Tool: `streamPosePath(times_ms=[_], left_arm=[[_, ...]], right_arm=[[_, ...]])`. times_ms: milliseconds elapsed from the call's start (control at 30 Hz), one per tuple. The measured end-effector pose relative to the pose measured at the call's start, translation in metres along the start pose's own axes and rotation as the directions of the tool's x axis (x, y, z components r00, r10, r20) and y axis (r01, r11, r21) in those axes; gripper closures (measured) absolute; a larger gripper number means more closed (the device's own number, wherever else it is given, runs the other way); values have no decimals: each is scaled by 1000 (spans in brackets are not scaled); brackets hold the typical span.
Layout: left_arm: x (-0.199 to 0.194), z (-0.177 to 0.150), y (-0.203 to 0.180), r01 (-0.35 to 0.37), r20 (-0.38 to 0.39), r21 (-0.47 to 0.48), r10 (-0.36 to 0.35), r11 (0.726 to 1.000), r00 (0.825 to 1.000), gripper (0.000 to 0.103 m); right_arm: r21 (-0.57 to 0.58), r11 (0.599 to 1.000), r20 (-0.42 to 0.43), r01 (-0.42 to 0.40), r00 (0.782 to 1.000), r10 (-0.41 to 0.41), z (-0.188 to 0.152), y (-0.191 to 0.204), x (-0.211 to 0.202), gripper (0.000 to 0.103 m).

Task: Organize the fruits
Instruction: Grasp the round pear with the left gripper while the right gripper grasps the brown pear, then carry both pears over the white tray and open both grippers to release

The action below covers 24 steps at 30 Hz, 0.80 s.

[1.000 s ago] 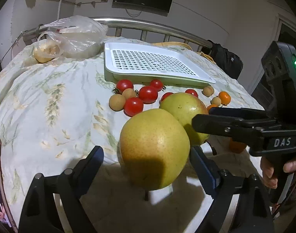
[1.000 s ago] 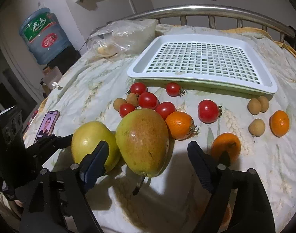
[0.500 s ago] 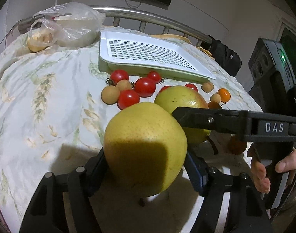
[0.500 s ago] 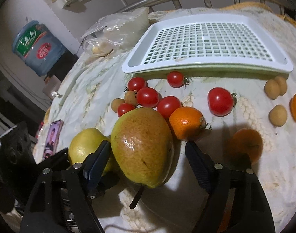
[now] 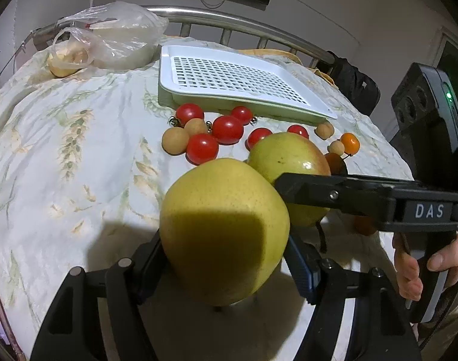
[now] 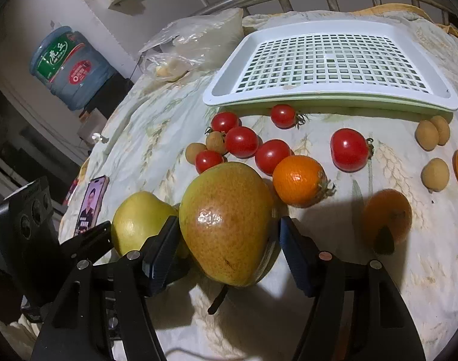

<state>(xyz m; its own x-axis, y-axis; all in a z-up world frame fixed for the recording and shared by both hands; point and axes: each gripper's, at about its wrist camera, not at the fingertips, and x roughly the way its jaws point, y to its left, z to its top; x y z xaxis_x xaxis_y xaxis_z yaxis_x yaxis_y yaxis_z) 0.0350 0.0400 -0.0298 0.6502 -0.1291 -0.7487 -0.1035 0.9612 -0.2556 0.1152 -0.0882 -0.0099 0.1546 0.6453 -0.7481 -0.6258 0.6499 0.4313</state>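
Observation:
My left gripper (image 5: 225, 258) is shut on a yellow-green pear (image 5: 224, 228), pads pressed to both its sides. That pear also shows in the right wrist view (image 6: 138, 222). My right gripper (image 6: 229, 240) has closed in around a reddish-green pear (image 6: 225, 222); its left pad touches the fruit, a small gap shows at the right pad. This pear also shows in the left wrist view (image 5: 289, 162), behind the right gripper's finger. A white slotted tray (image 6: 216, 93) lies at the back, empty. Cherry tomatoes (image 6: 242, 141), tangerines (image 6: 298, 180) and small tan fruits (image 6: 434, 173) lie in front of it.
A plastic bag (image 5: 114, 39) with food lies at the back left, by the metal rail (image 5: 229, 24). A phone (image 6: 92, 201) lies at the left table edge. A water jug (image 6: 69, 66) stands beyond the table. The cloth (image 5: 63, 150) is wrinkled.
Both grippers moved forward around their pears and narrowed. The left jaws went from wide open to clamped on the yellow-green pear; the right jaws closed in on the reddish-green pear.

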Motion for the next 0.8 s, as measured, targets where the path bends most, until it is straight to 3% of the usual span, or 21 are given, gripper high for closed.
streamPosePath(times_ms=[467,800], left_arm=[[-17,3,-13,9,11,-3,-9,1000,1000,29],[-23,42,-37,24,38,48,-26,999,999,29]], right_arm=[[-4,1000,58,11,998,-11,-15,-15,-40,38],[16,1000,147,16,989,-18,-4,-38,-78,38]])
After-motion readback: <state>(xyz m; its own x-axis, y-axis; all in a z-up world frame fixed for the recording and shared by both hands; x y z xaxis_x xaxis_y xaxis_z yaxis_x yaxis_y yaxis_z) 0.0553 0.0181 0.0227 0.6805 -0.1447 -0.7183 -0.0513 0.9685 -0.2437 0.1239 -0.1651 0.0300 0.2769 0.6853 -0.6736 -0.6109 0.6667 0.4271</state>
